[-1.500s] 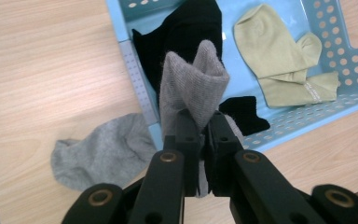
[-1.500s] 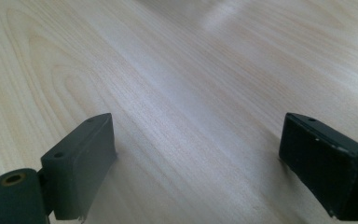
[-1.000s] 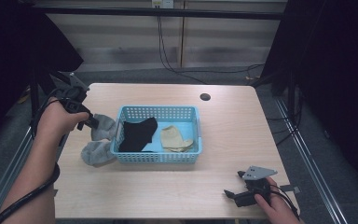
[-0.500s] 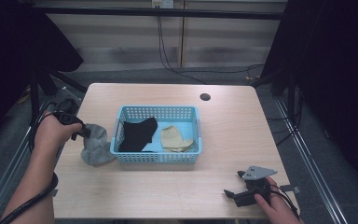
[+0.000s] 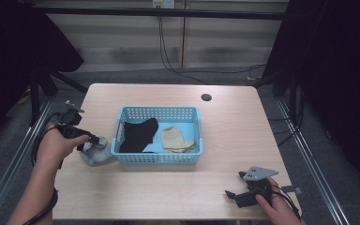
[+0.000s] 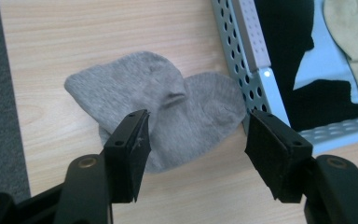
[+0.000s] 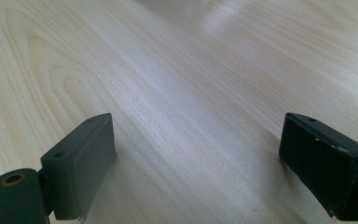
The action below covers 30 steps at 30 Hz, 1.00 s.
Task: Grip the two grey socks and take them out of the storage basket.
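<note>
The crumpled grey fabric sock [image 6: 168, 121] is lying on the wooden table [image 5: 168, 192] just left of the blue plastic basket [image 5: 157, 157]; the left gripper [image 6: 198, 140] is hovering over it, jaws wide, the sock's long axis running across them. The right gripper [image 5: 232, 194] is resting wide open, well apart.

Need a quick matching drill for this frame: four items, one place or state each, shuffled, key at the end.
Items:
1. grey knitted sock
2. black cloth sock
3. beige cloth sock
4. right tool

Places or states:
A. right half of the blue perforated plastic basket
B. open above bare wooden table
C. on the table beside the basket, before the open left tool
D. left half of the basket

Pairs: 1-C, 2-D, 3-A, 4-B
</note>
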{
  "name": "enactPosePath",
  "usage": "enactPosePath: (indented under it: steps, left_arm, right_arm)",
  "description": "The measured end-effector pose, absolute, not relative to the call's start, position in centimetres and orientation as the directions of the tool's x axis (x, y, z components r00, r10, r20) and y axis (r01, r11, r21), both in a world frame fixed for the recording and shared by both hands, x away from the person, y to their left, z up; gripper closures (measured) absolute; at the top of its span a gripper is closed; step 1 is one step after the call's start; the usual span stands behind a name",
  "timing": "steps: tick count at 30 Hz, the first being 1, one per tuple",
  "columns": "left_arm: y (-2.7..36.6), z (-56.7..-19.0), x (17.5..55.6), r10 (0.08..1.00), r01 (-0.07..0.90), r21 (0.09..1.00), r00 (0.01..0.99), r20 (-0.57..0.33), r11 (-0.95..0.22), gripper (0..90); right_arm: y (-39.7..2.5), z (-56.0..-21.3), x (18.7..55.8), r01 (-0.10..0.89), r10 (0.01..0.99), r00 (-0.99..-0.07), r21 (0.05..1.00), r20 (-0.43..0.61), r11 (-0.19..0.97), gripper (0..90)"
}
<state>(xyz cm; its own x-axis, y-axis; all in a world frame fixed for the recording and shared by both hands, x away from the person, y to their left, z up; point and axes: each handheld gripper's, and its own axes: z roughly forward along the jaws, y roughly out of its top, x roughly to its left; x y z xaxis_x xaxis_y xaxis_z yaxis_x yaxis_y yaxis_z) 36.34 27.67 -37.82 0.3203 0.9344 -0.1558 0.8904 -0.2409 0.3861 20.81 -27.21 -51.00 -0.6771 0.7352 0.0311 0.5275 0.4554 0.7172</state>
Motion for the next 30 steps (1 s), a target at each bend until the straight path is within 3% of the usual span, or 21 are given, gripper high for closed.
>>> enactPosePath:
  steps: [17,30]
  left_arm:
    - [24.9,-43.1,30.1,0.896,0.839,0.444,0.417,-0.155,-0.314,34.8]
    - [24.6,-45.6,28.8,0.889,0.827,0.475,0.423,-0.174,-0.301,32.1]
  right_arm:
    - [-27.2,-51.0,20.8,0.525,0.734,-0.678,0.718,0.029,0.457,10.2]
    - [-27.2,-51.0,20.8,0.527,0.736,-0.677,0.716,0.029,0.457,10.2]
